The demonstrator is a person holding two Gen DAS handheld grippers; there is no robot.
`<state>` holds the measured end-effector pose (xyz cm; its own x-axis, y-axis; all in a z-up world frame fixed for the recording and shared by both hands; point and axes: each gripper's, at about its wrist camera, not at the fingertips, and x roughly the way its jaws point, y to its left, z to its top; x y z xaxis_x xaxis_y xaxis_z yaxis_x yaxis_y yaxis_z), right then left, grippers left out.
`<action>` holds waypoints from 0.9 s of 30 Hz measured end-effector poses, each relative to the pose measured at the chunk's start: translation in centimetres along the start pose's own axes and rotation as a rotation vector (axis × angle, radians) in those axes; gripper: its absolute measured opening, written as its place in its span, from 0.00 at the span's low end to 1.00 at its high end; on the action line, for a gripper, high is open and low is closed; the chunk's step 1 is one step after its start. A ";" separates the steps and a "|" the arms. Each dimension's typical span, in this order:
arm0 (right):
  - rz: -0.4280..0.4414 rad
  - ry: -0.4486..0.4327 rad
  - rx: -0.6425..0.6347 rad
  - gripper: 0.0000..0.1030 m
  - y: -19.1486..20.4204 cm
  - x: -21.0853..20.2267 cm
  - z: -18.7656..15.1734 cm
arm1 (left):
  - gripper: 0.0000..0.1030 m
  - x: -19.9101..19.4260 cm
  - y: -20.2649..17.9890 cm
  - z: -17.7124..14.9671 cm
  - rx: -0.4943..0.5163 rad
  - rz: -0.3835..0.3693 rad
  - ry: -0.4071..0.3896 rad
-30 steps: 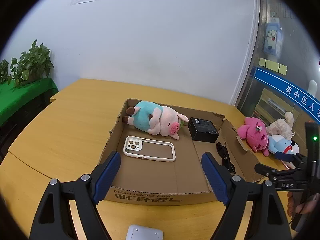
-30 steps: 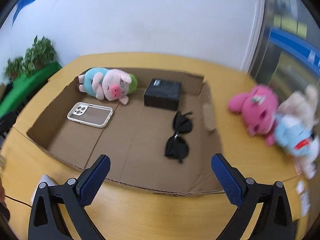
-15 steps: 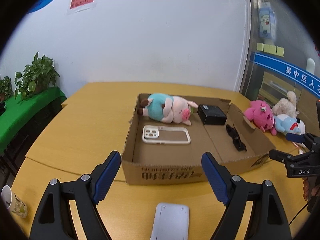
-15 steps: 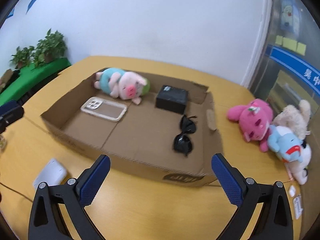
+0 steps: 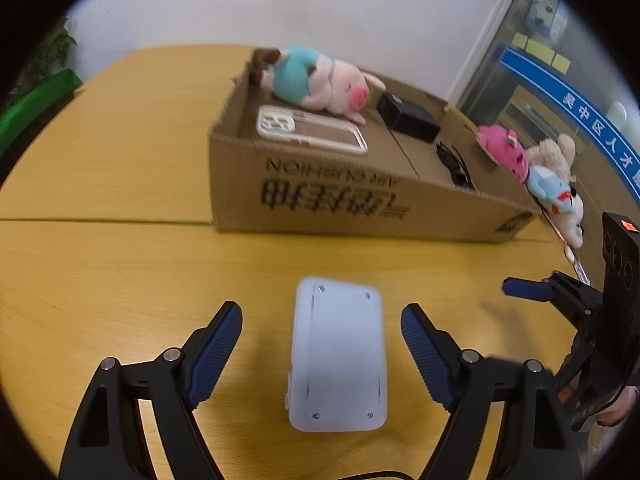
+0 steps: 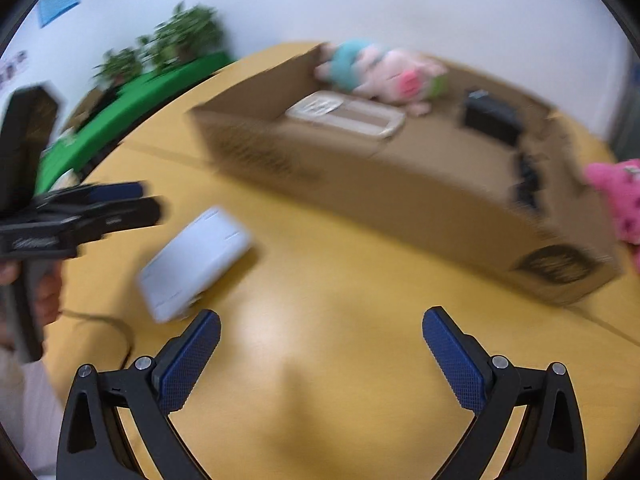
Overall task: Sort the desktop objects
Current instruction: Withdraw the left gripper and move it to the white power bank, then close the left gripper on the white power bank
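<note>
A flat white rectangular device (image 5: 338,360) lies on the yellow table in front of the cardboard box (image 5: 360,196). My left gripper (image 5: 322,316) points down over it. Its jaws are closing with the device between them, and the blue pads (image 5: 220,344) stand clear of its sides. In the blurred right wrist view the device (image 6: 196,260) lies left of my right gripper (image 6: 322,318), which is open over bare table. Inside the box lie a pig plush (image 5: 320,80), a white phone case (image 5: 312,130), a black box (image 5: 408,118) and sunglasses (image 5: 454,162).
A pink plush (image 5: 502,148), a beige plush (image 5: 554,152) and a blue plush (image 5: 550,192) sit on the table right of the box. Potted plants on a green ledge (image 6: 160,76) stand past the table's far left edge. A thin dark cable (image 6: 112,324) runs near the left hand.
Both grippers have sunk toward the table and tipped further down. The white device has come up between my left fingers, and the box now sits higher and farther in both views.
</note>
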<state>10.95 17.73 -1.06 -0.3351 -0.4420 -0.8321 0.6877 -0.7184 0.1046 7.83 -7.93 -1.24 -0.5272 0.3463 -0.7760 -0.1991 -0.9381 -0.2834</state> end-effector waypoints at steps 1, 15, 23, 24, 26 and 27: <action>0.035 0.015 -0.014 0.99 0.6 0.5 -0.3 | 0.77 0.5 -0.1 -0.2 0.006 -0.004 0.019; 0.113 0.083 -0.078 0.98 2.5 2.8 -2.3 | 0.57 3.8 -2.8 -1.3 0.020 -0.003 0.128; 0.110 0.080 -0.046 0.97 0.4 2.5 -3.5 | 0.56 6.3 -6.8 -0.5 -0.040 -0.037 0.164; 0.107 0.080 -0.031 0.97 -0.3 2.4 -3.8 | 0.54 6.7 -7.4 -0.4 -0.056 -0.054 0.174; 0.102 0.074 -0.009 0.97 -1.2 1.9 -4.3 | 0.45 7.2 -8.5 -0.3 -0.075 -0.092 0.191; 0.097 0.069 0.002 0.97 -1.6 1.6 -4.5 | 0.44 7.4 -8.8 -0.1 -0.087 -0.112 0.197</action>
<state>12.23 20.66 -5.01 -0.2217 -0.4719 -0.8534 0.7134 -0.6751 0.1880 5.83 2.92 -4.52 -0.3324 0.4489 -0.8295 -0.1712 -0.8936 -0.4150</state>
